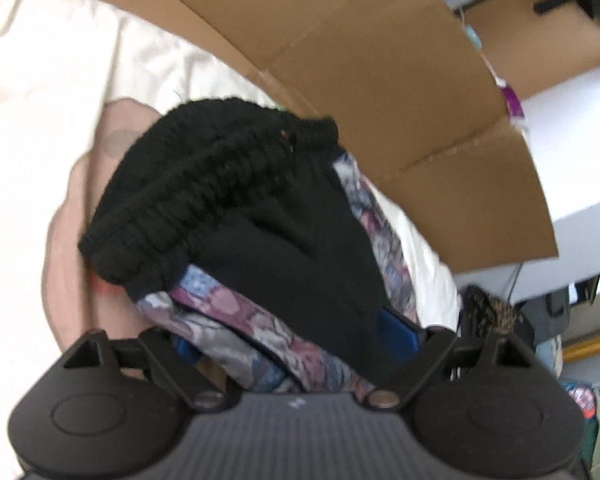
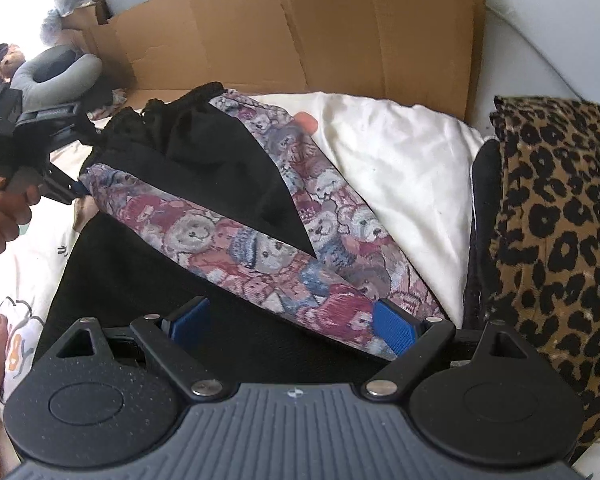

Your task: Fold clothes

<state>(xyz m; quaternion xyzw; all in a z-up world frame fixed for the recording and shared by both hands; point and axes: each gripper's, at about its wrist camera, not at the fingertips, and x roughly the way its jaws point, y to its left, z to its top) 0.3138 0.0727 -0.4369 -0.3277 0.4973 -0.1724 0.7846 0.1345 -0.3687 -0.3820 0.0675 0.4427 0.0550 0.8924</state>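
Right hand-held gripper (image 2: pixel 288 330) and left hand-held gripper (image 1: pixel 296 344) both gape wide, unclenched, straddling the teddy-print garment (image 2: pixel 260 248) on the bed (image 2: pixel 400 160); it looks soft, floppy, light, best pinched at its hem corners

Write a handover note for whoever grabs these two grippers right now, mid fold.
Left gripper: jaws wide, the teddy-bear garment bunched between the pads; a firm pinch cannot be confirmed.
Right gripper: jaws wide, straddling the garment's lower end, pads not visibly pressing.
Garment: draped across the white bedding, black lining and knit cuff turned up, in front of the cardboard; leopard-print cloth lies to the right.
Done: partly folded over.
Left: flatten, finish the fold.
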